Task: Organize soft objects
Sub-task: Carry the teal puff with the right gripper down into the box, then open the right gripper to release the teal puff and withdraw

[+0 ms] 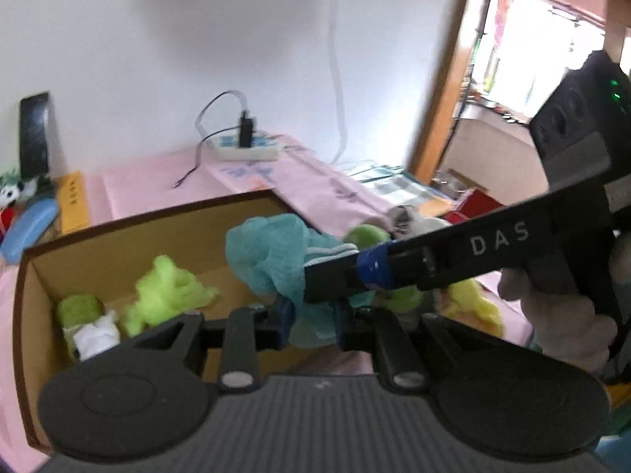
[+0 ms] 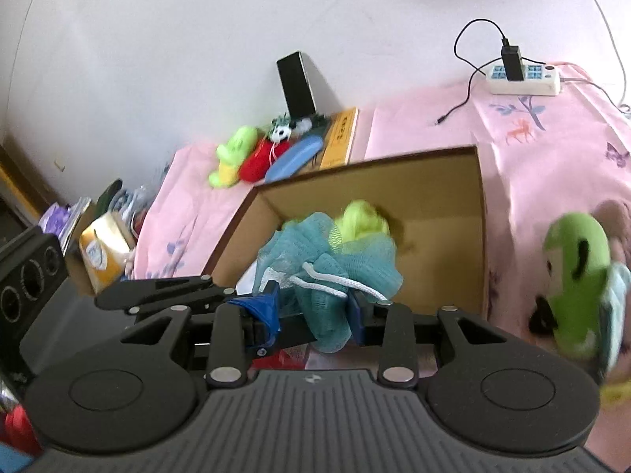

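your cardboard box sits just ahead of both grippers, already holding a lime fluffy piece and a small green-and-white toy. both your left gripper and right gripper pinch the teal mesh bath pouf, held above the box's near edge. the green plush to your right remains outside.

Only thing I can actually read is "DAS" in pale capitals along the black arm of the right gripper, seen from the left wrist. The yellow book has dark characters on its cover, way too small to read.
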